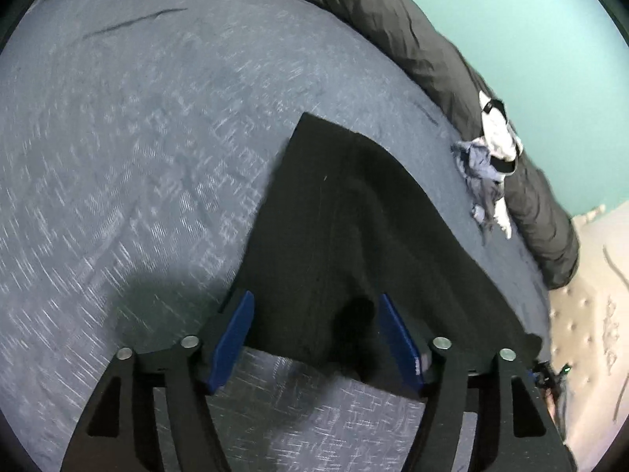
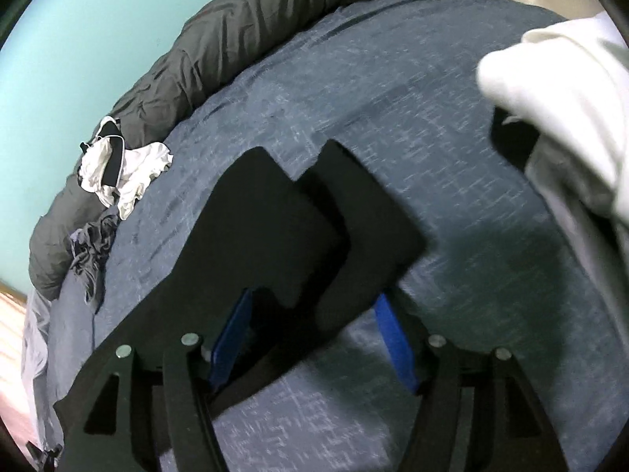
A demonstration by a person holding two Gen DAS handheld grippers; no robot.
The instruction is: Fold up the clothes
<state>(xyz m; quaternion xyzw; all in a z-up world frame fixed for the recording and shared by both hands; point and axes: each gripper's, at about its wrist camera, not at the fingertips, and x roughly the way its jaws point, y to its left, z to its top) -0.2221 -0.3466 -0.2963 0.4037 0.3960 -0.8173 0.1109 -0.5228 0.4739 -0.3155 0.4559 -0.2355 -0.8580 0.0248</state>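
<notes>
Matt black cloth garment point(image 1: 354, 216) on a woven, heathered blue bedspread point(image 1: 137, 137) — rumpled grey duvet point(image 1: 393, 19).

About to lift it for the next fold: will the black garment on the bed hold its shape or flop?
Likely floppy: the black garment lies flat on the blue bedspread with soft ridges, so it should sag from wherever it is held. Probably light, being thin. It may drag rather than slide on the textured cover. Both grippers' fingers stand open over its near edge.

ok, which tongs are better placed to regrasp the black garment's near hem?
Left, probably. The left tongs stand open astride the black garment hem. The right tongs are open too, but the cloth sits toward their left finger.
</notes>
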